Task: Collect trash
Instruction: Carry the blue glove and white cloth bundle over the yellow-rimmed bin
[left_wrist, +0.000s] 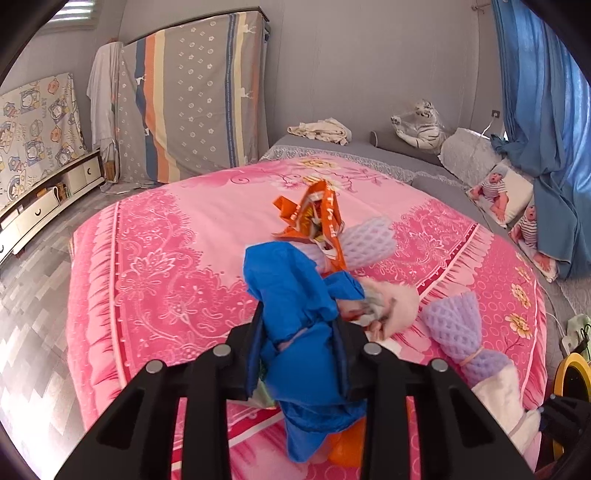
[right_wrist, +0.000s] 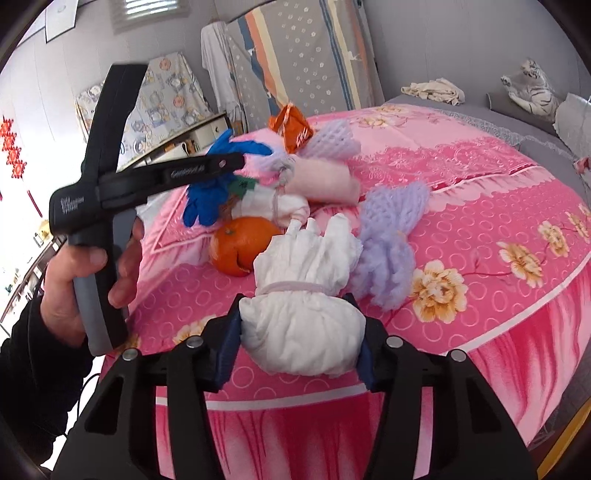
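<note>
The left gripper stood nearly closed, pads pinching the crumpled blue plastic glove, whose long axis ran from six to twelve o'clock along the fingers on the pink floral blanket. The right gripper was half closed on the white tissue bundle tied with a band, its neck pointing to twelve o'clock. Each hand already had its own piece, so the next move was probably a lift.

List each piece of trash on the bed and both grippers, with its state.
left gripper: shut on the blue glove
right gripper: shut on the white tied bundle
orange: loose on the blanket
orange wrapper: crumpled, loose
purple foam net: loose, untouched
</note>
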